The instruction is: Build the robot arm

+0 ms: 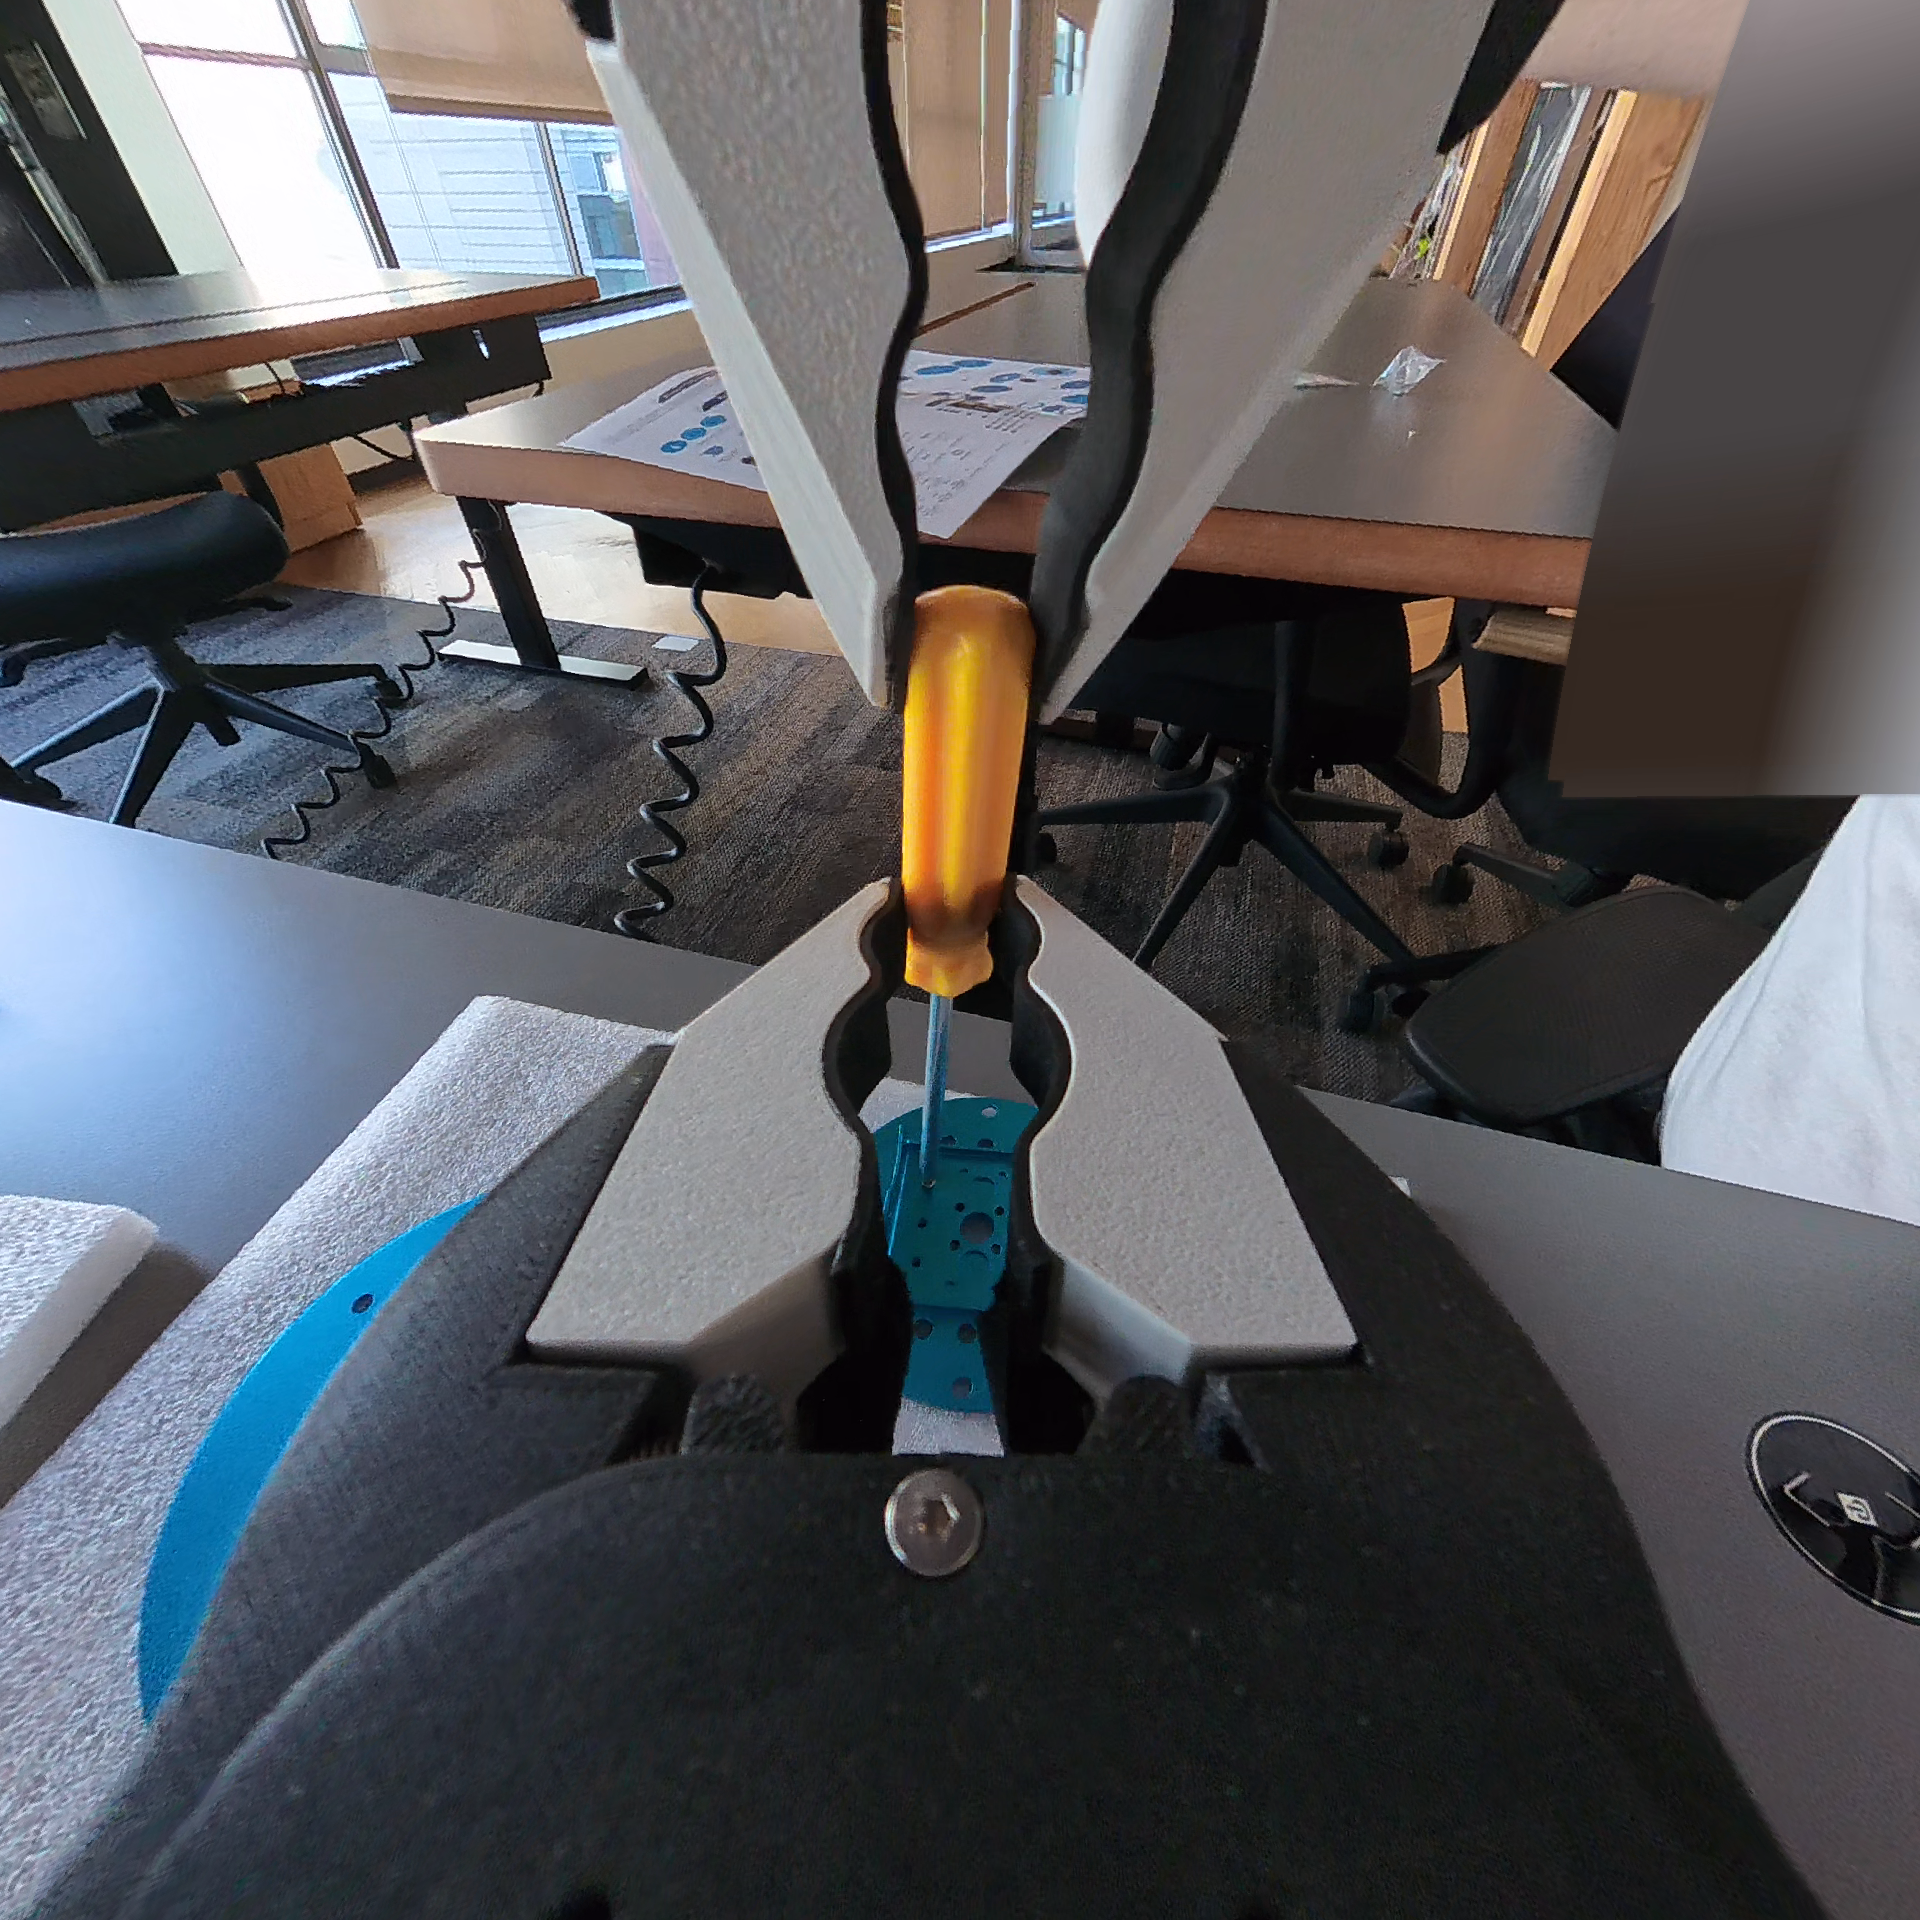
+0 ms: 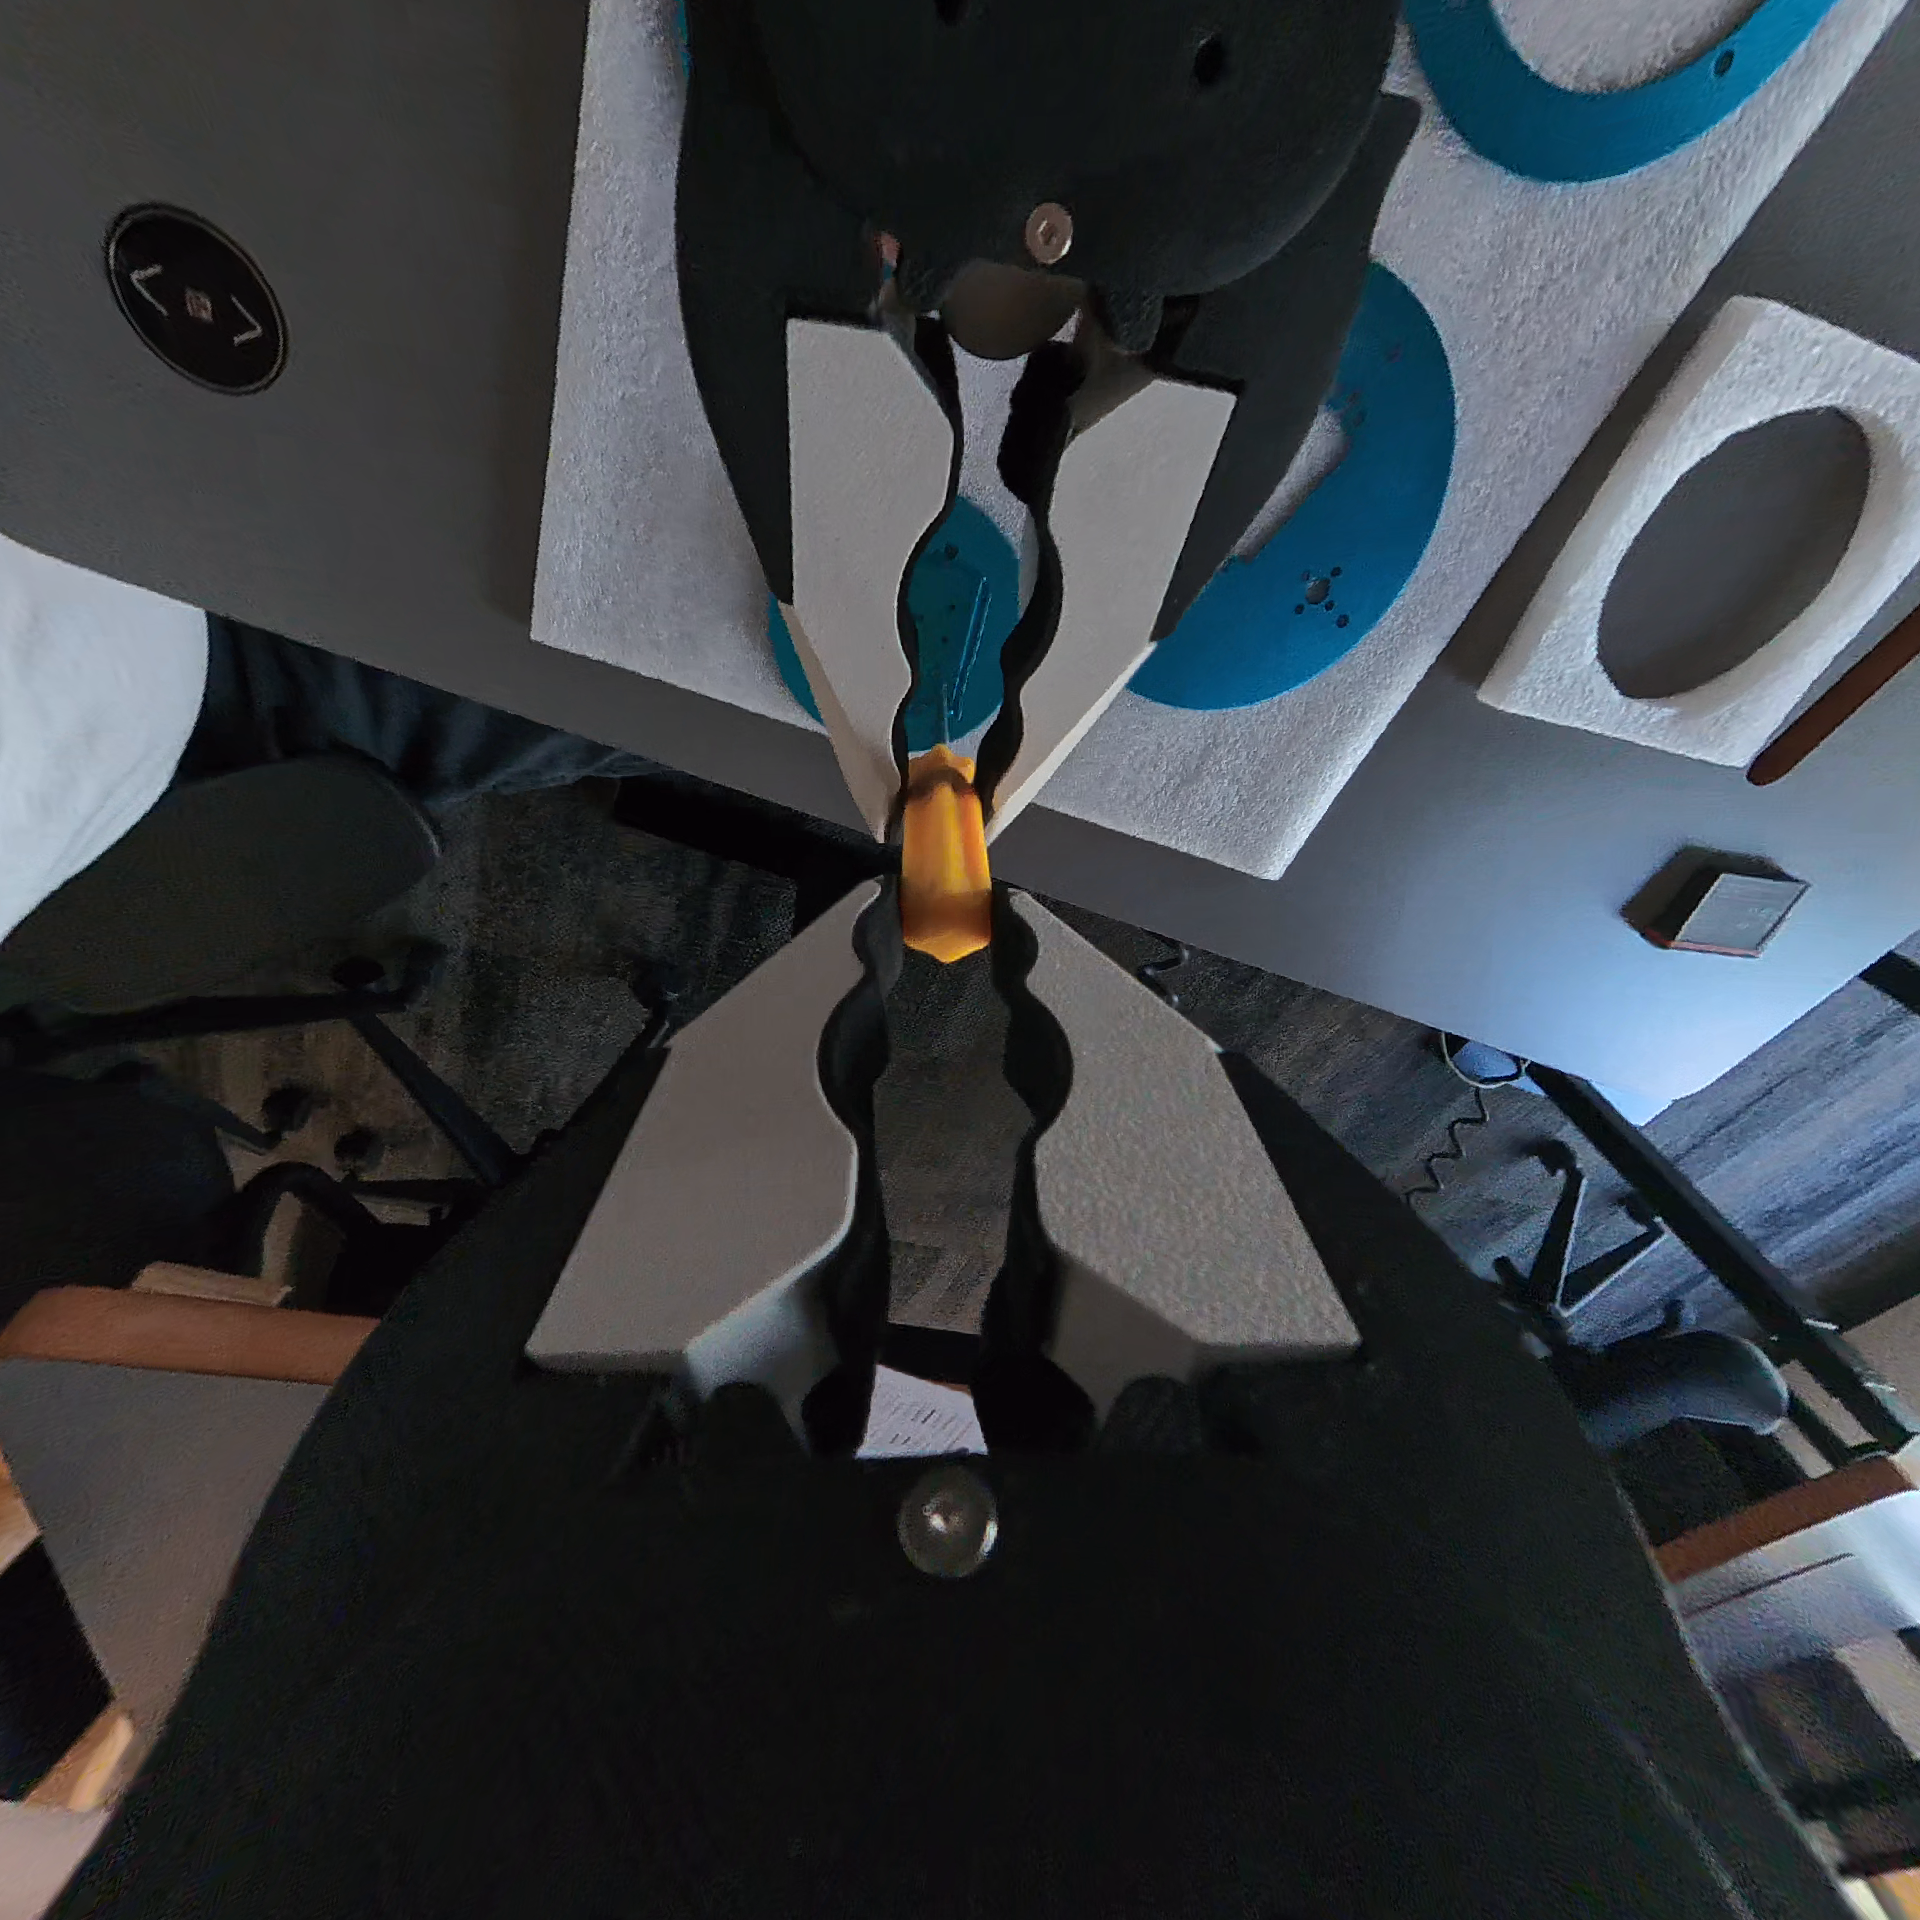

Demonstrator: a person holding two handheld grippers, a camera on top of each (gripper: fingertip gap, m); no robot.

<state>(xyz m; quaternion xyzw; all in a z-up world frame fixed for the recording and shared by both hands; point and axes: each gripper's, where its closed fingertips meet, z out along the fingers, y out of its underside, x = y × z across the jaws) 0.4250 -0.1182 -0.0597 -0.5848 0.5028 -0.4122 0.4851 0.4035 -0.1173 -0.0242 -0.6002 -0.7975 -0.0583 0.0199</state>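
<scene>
A screwdriver with an orange handle [image 1: 961,790] stands nearly upright. Its thin shaft [image 1: 938,1081] reaches down to a hole in a blue perforated metal bracket [image 1: 951,1247] on a white foam sheet [image 1: 436,1122]. My left gripper [image 1: 956,904] is shut on the lower end of the handle. My right gripper [image 1: 961,675] comes from above and is shut on the handle's top end. In the right wrist view, my right gripper [image 2: 940,904] holds the handle [image 2: 938,873], with the left gripper [image 2: 935,810] opposite it.
A blue disc [image 2: 1340,582] and a blue ring [image 2: 1590,125] lie on the foam. A foam block with an oval hole [image 2: 1714,540] and a small box [image 2: 1714,904] sit on the grey desk, near a round black control [image 1: 1839,1517]. A person in white [image 1: 1808,997] stands at right. Office chairs [image 1: 156,582] stand beyond. The tips of one gripper are about 4 cm away from the tips of the other.
</scene>
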